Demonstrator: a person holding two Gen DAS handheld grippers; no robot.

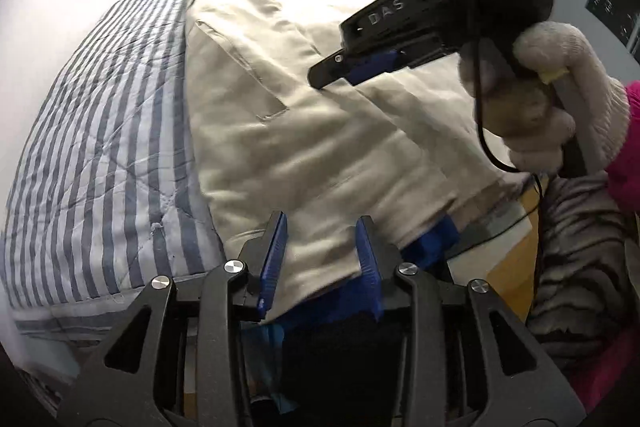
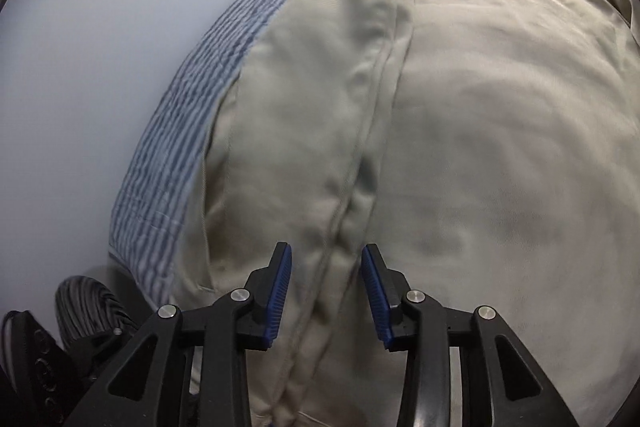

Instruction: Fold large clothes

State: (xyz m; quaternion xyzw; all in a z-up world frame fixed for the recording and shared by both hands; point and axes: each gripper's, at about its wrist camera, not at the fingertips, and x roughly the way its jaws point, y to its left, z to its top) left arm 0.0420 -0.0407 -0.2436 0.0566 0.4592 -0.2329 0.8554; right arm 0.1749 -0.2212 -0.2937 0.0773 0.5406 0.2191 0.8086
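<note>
Right wrist: creased beige jacket (image 2: 460, 147), striped quilt (image 2: 192, 99).

White raised letters "DAS" run along the black body of the right tongs (image 1: 344, 71), seen from the left wrist camera above the cream jacket (image 1: 320, 115). In the right wrist view, red capitals ending in "BER" stand on the jacket (image 2: 480, 107) just below its blue yoke; the start of the word is hidden by a fold. Posters (image 1: 612, 3) on the wall beyond the jacket carry print too small to read.
</note>
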